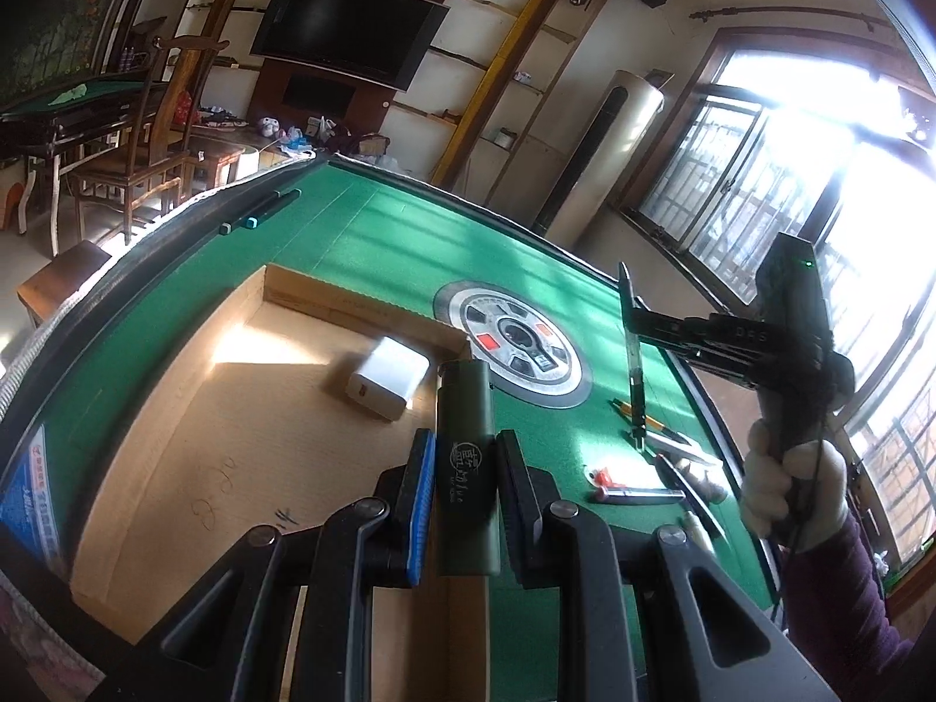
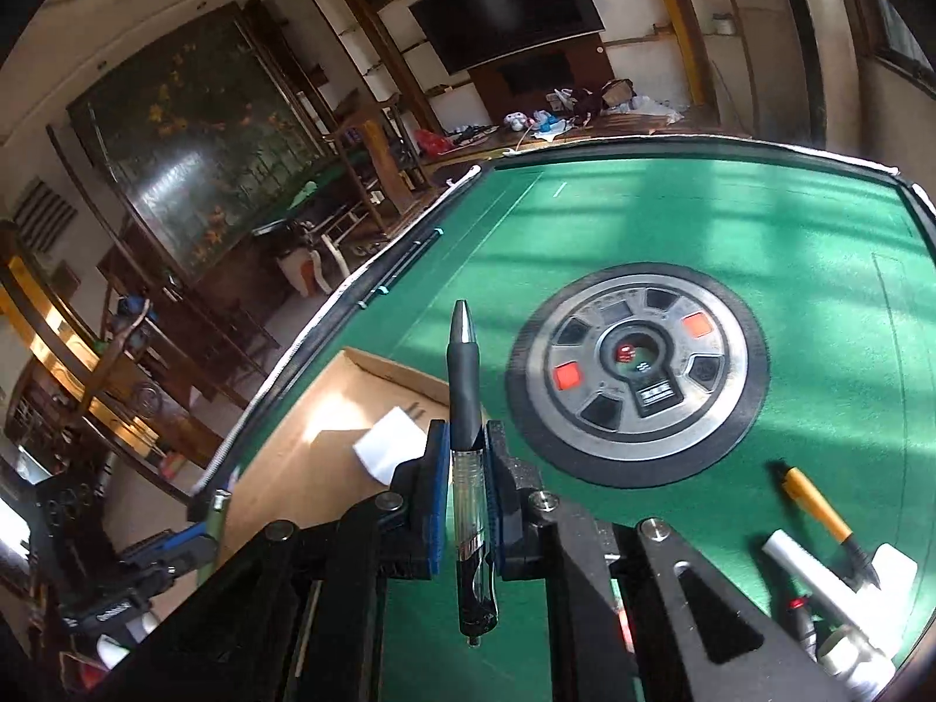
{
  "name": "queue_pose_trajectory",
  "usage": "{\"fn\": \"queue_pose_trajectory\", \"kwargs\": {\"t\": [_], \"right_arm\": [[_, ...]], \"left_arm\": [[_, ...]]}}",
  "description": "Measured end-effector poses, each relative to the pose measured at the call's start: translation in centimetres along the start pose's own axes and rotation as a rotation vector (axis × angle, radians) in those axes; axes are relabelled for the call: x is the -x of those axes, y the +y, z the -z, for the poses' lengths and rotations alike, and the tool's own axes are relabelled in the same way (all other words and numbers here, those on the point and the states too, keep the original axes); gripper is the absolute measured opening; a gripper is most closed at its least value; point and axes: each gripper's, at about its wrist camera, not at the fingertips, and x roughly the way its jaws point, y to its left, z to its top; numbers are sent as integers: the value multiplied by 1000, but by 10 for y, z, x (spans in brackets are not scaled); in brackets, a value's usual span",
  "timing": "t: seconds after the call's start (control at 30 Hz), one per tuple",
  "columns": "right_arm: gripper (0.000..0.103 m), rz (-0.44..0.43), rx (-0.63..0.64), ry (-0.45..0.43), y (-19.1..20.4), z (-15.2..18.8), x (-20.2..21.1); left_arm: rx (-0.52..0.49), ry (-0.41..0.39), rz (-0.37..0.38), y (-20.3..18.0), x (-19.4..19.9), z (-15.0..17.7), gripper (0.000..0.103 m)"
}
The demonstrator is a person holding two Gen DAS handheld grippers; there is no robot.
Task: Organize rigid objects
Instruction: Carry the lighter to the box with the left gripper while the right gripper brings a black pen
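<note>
On the green table [image 1: 409,234], far left, I am seeing a shallow cardboard box [image 1: 193,398] lying open, a white charger block [image 1: 383,377] resting on its floor near the far wall. Just right of that, my left gripper [image 1: 465,462] is clamping a dark green lighter [image 1: 464,444] between its pads, the lighter pointing away over the box's right edge. Centre, a round metal dial [image 1: 515,345] is sitting flush in the felt. Right of the dial, my right gripper [image 2: 468,468] is pinching a black pen [image 2: 468,444] by its clear barrel, jaws pressed together on it, the tip aiming forward, the pen lifted clear of the felt. Far right, loose items are lying on the felt near the table's edge: a yellow pen [image 2: 819,512], a white marker [image 2: 810,576], and others I cannot tell apart. A gloved hand [image 1: 787,485] is gripping the right handle.
</note>
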Motion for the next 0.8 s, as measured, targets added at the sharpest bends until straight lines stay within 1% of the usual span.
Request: {"fn": "queue_pose_trajectory", "kwargs": {"t": [0.07,0.17,0.23,0.3,0.4,0.43,0.5,0.57,0.73,0.8], "right_arm": [[11,-54,-43,20,13,2,-13],[11,-121,-106,66,31,5,-46],[11,-142,-142,96,43,6,-74],[11,-181,-192,128,50,8,-103],[11,-193,-259,177,58,7,-145],[11,-187,-273,190,60,6,-158],[11,-154,-282,208,62,5,-177],[11,-129,-286,221,63,6,-191],[12,-69,-297,239,59,8,-208],[13,-68,-293,246,57,7,-211]], "left_arm": [[-5,17,-32,10,-11,-14,21],[15,59,-58,32,-32,-34,21],[43,89,-69,49,-48,-46,21],[90,116,-78,68,-66,-56,21],[127,151,-97,89,-94,-67,21],[138,164,-108,95,-102,-69,21],[155,186,-106,104,-115,-70,21],[158,198,-115,108,-125,-71,21],[156,220,-101,108,-141,-68,21],[157,218,-101,108,-142,-67,22]]}}
